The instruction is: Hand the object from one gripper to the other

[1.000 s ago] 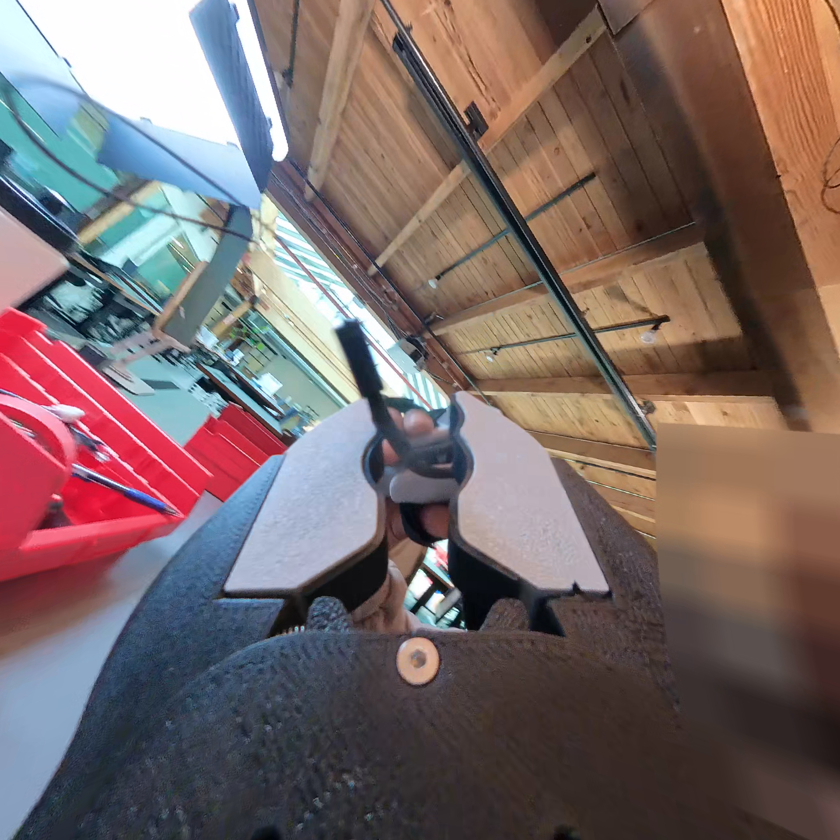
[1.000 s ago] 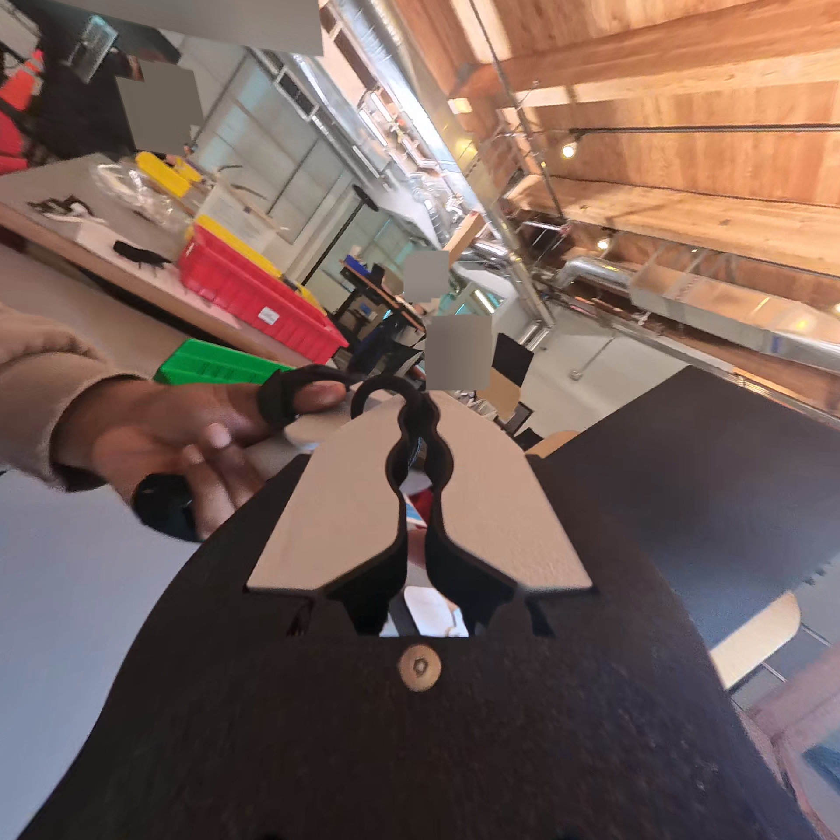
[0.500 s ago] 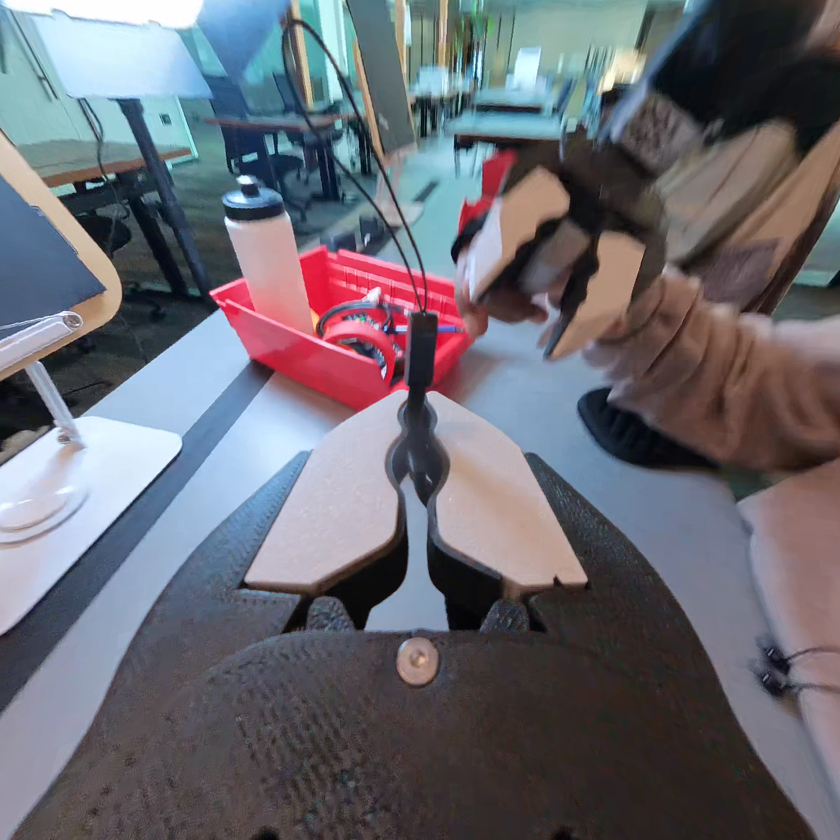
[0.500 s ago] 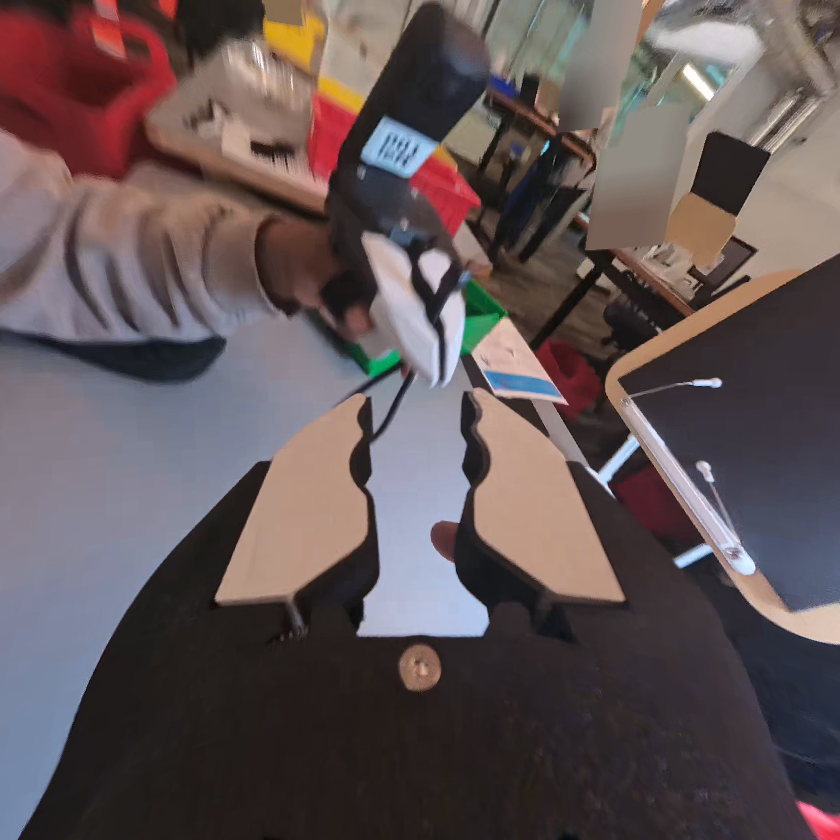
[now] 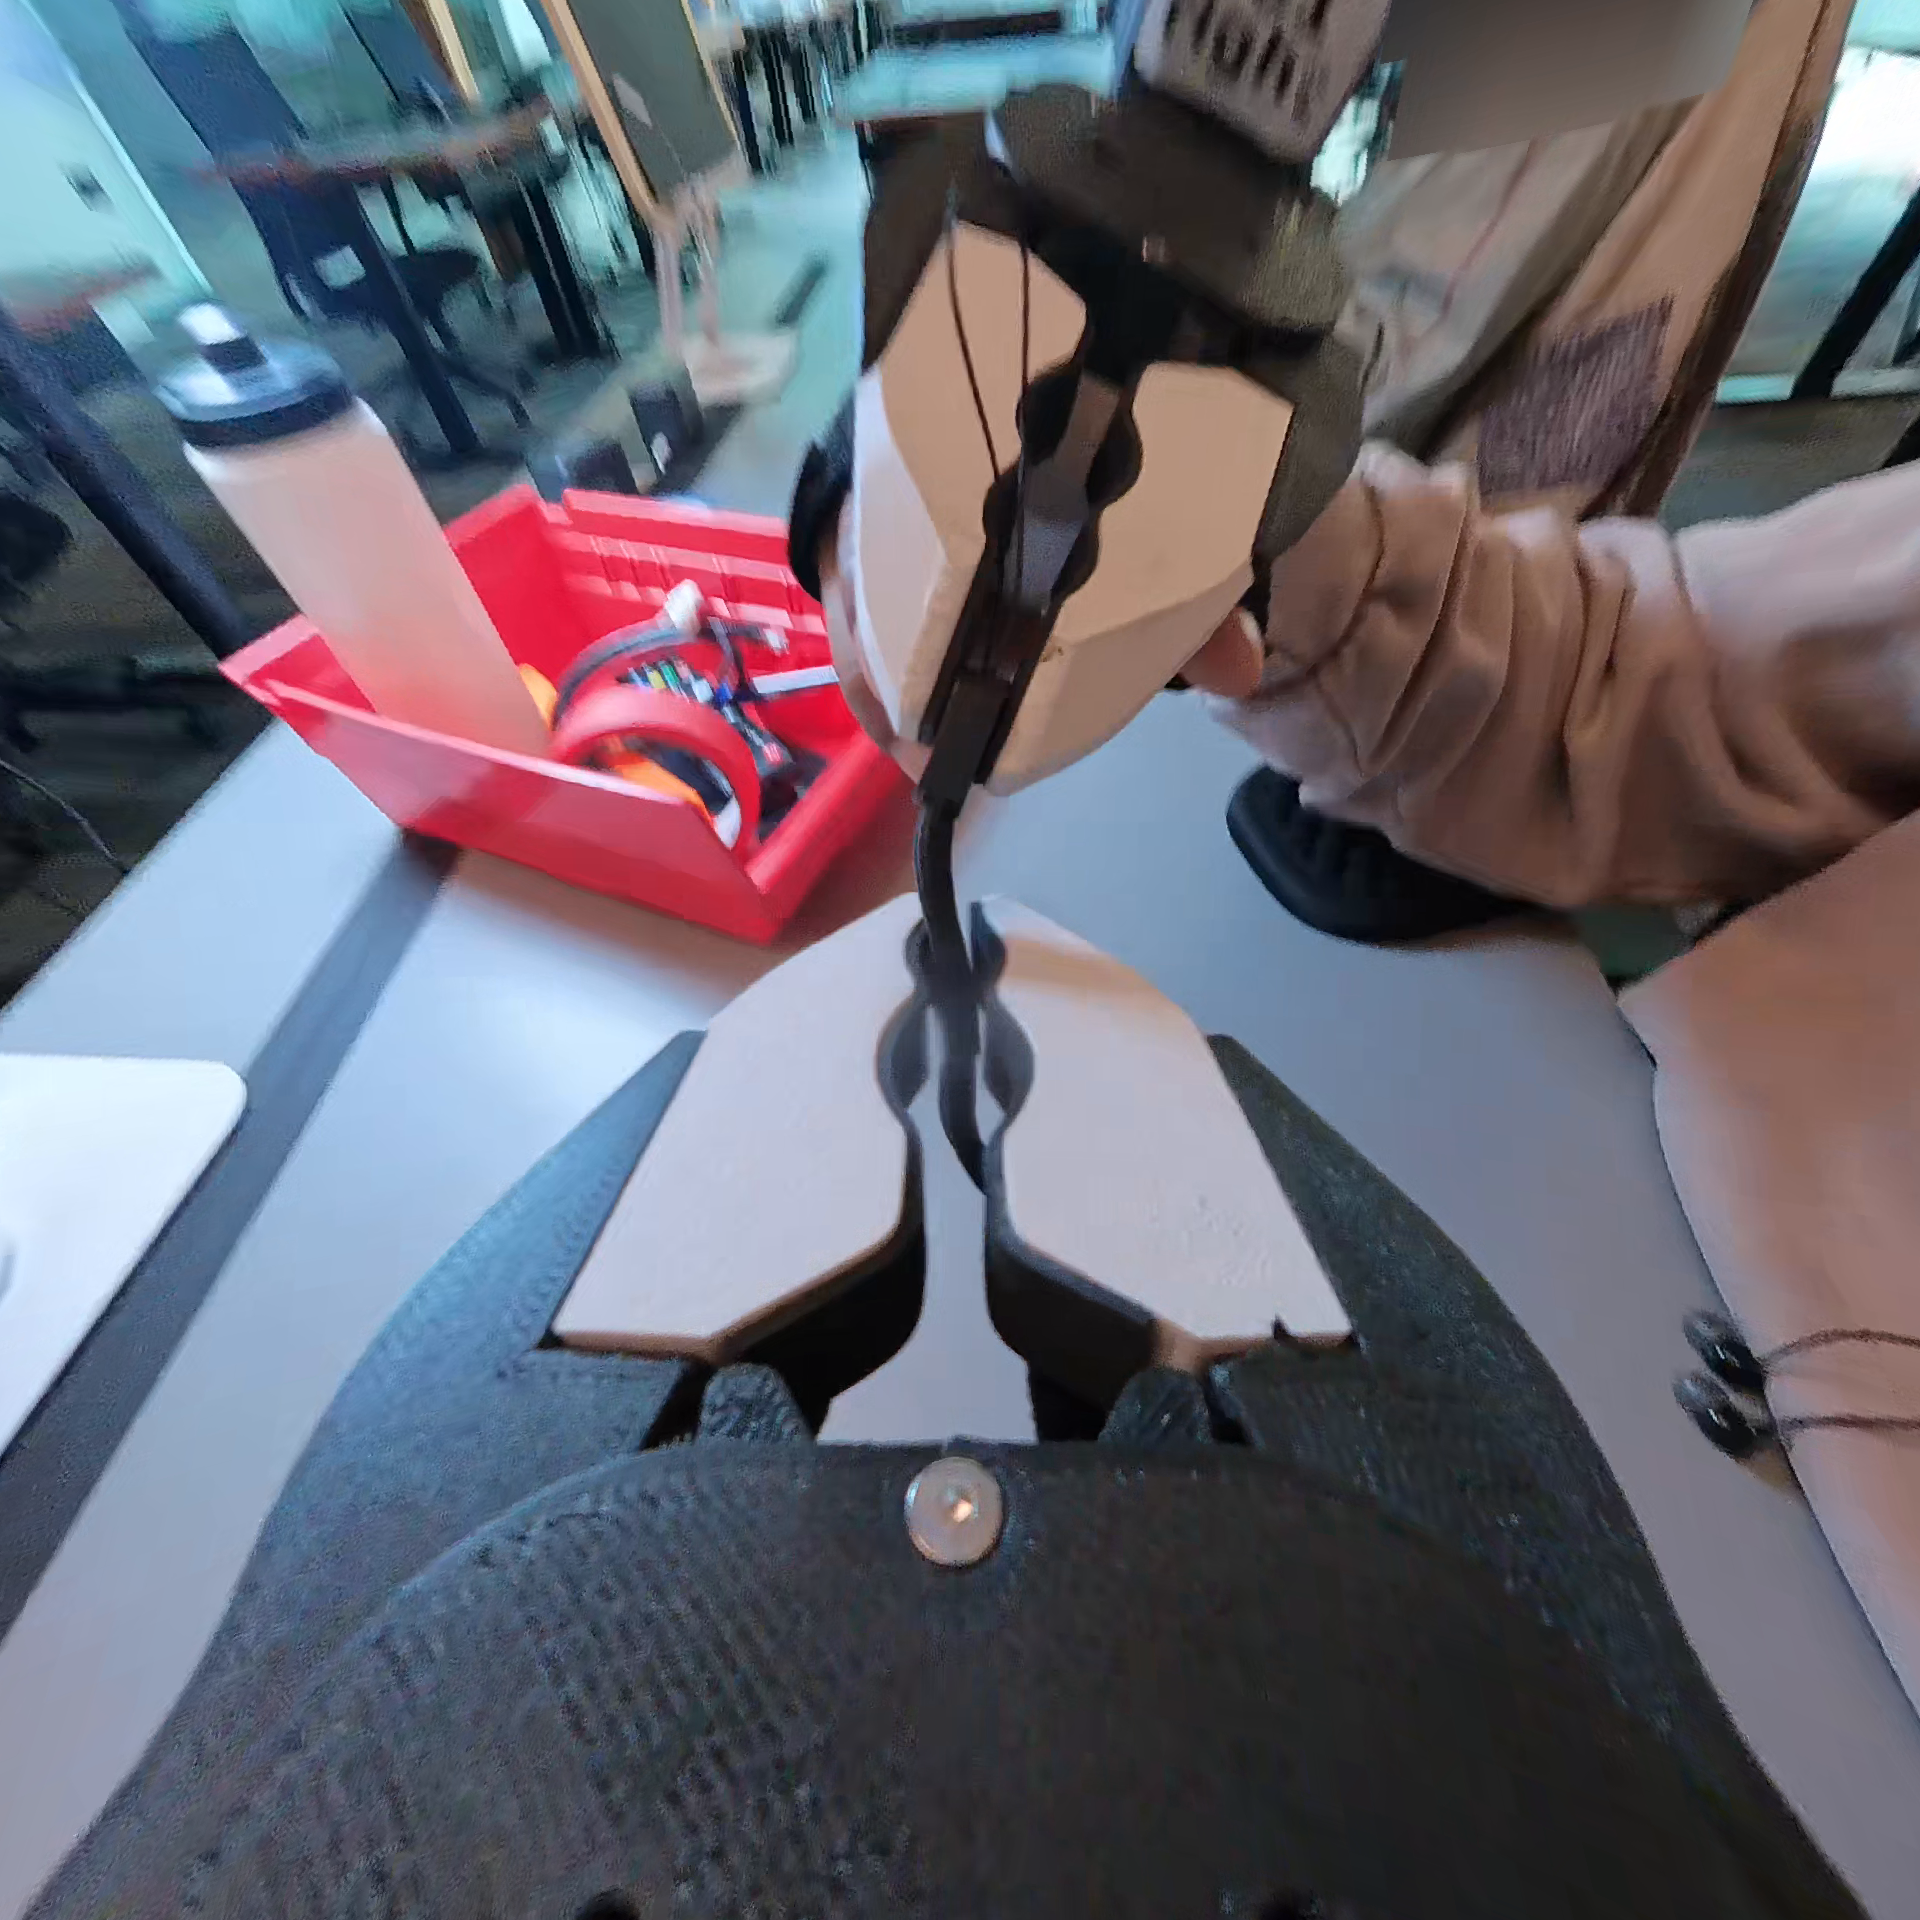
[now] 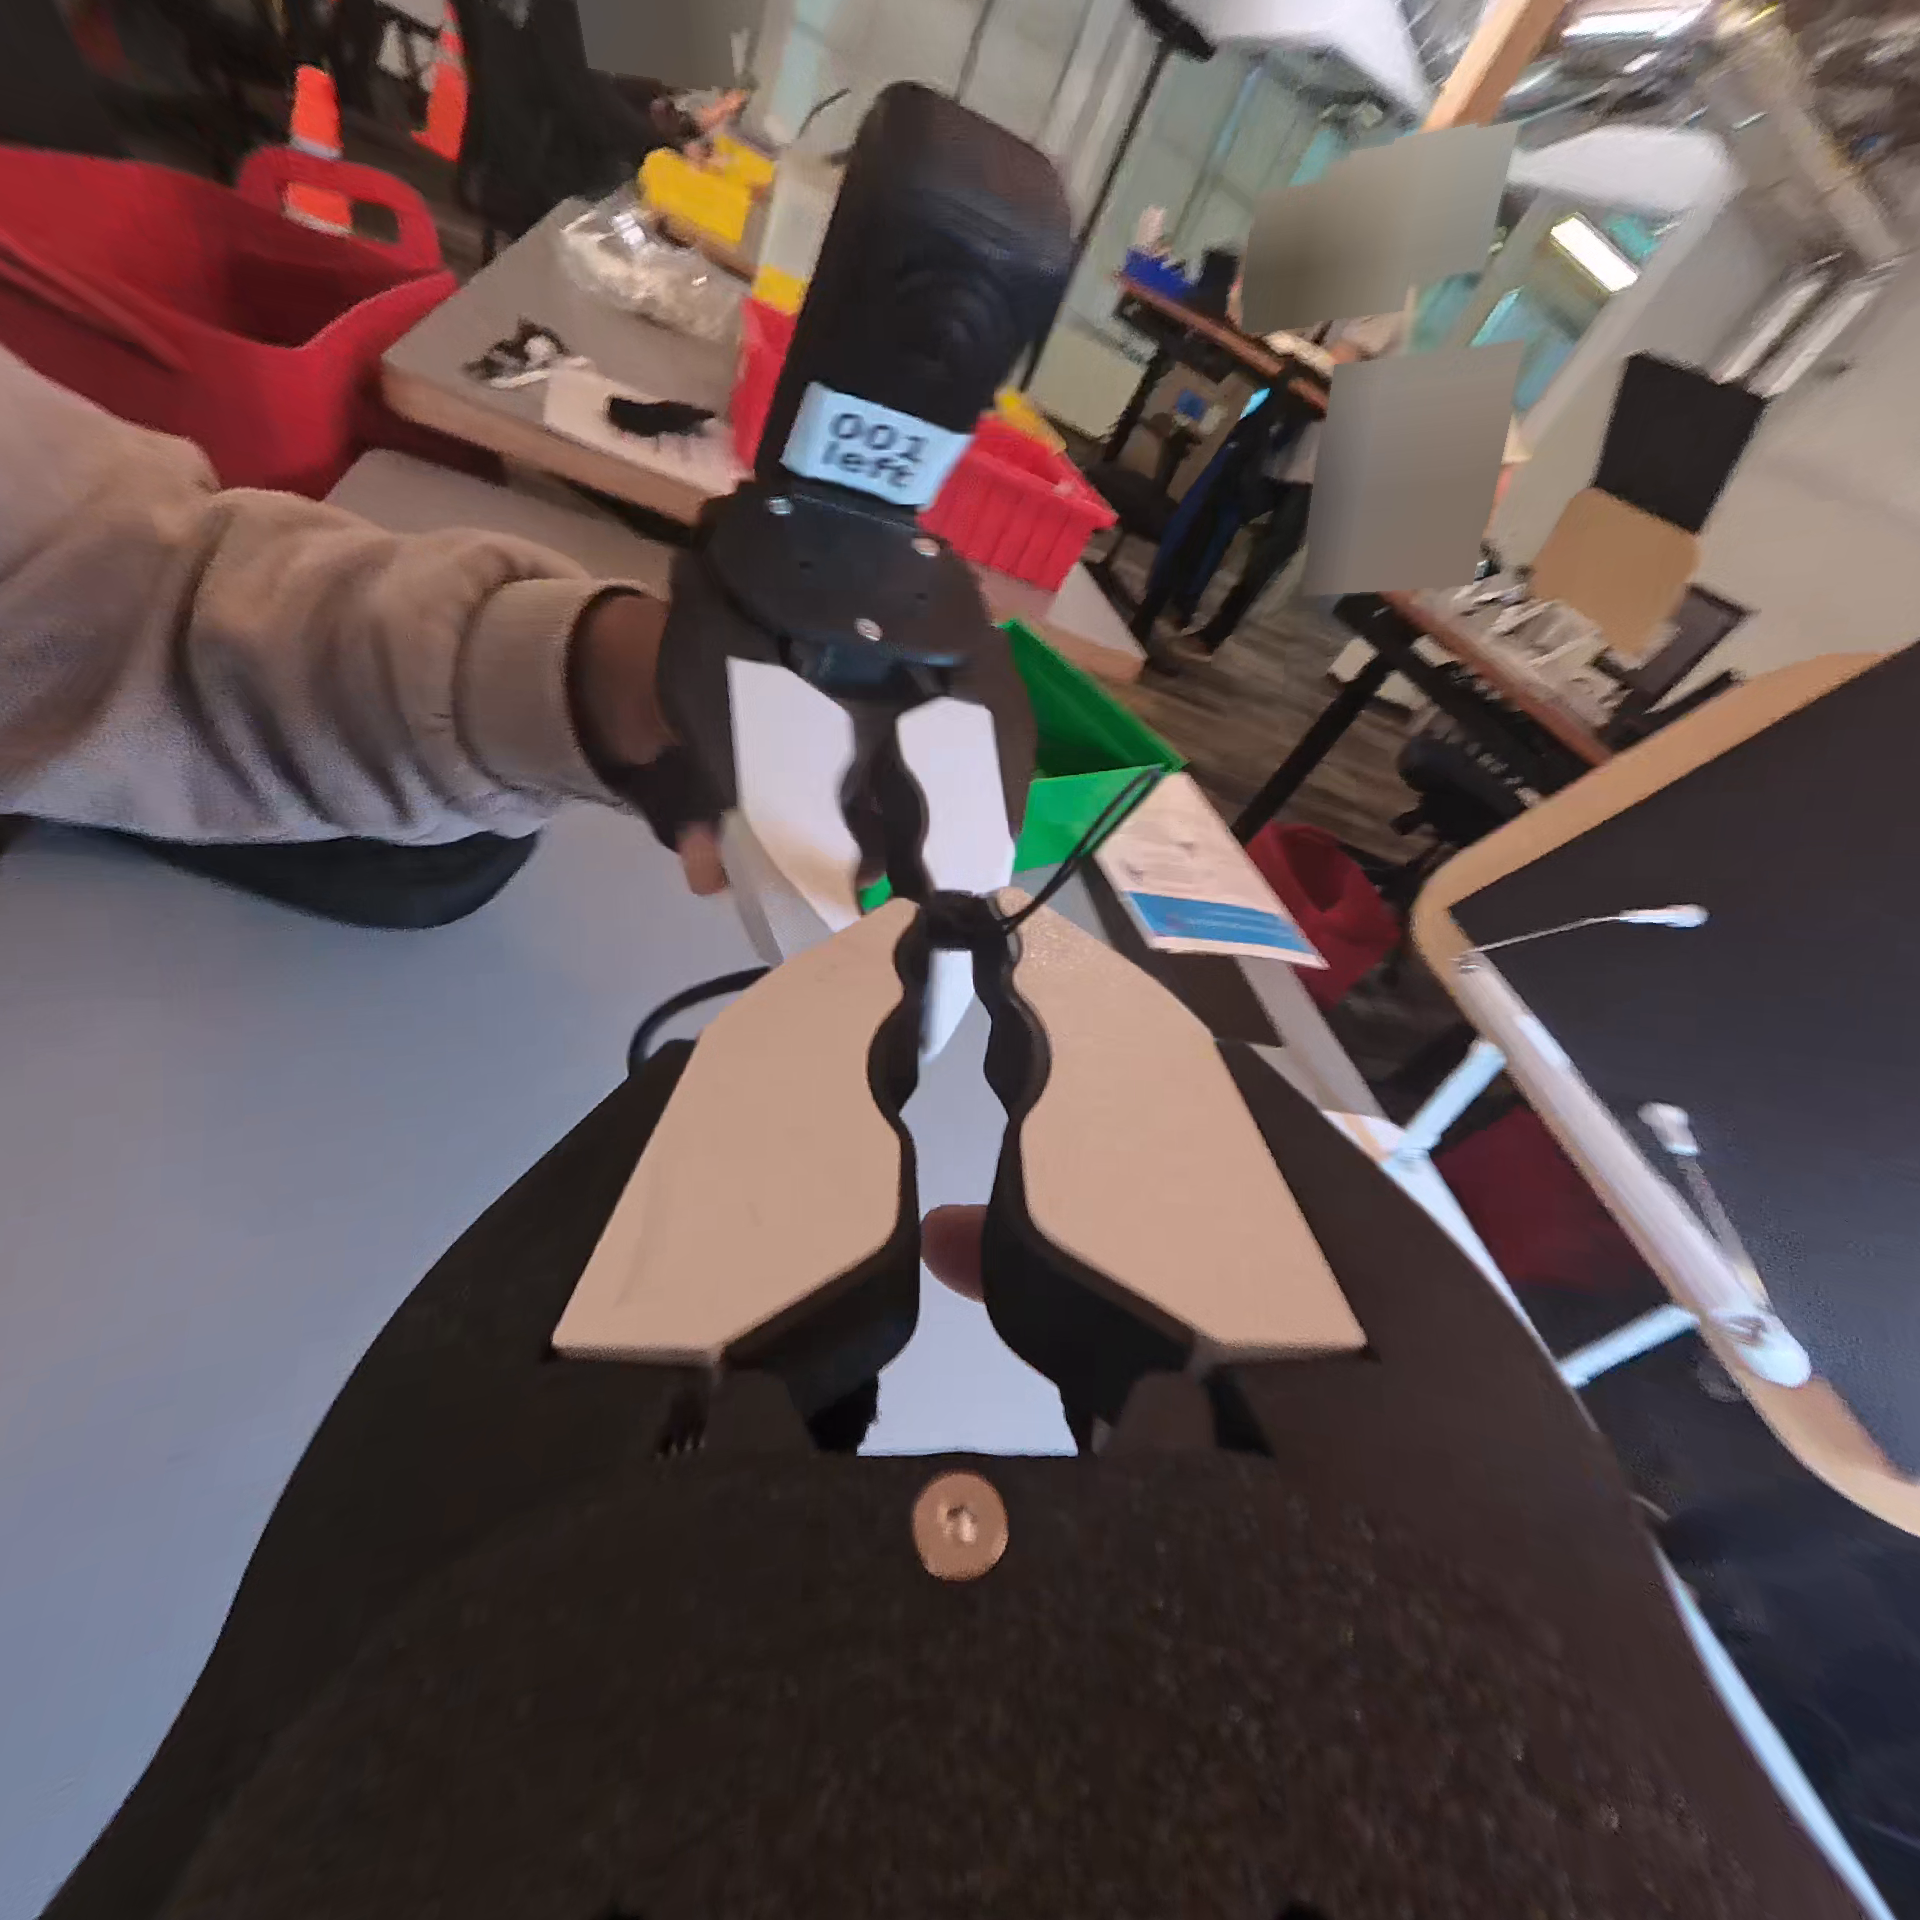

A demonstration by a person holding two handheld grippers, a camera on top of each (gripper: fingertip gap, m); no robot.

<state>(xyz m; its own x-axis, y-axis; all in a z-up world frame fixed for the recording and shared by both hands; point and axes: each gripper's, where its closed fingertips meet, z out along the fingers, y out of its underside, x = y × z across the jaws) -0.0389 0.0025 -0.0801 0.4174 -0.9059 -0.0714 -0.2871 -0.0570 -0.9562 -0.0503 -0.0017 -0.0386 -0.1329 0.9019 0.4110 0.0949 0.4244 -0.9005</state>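
Jaws of both the left gripper [image 5: 951, 961] and right gripper [image 6: 961, 930] pinch the black cable [image 5: 940, 862], so only the giver's release seems left.

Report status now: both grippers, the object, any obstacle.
Left gripper shut on black cable. Right gripper closed on its plug end. Handover midway; nothing in between.

My fingers [image 5: 790, 1164] wear matt tan pads on rough, grainy black plastic (printed, by the look); the bin [image 5: 582, 821] is glossy red plastic, the bench [image 5: 1299, 1018] smooth grey.
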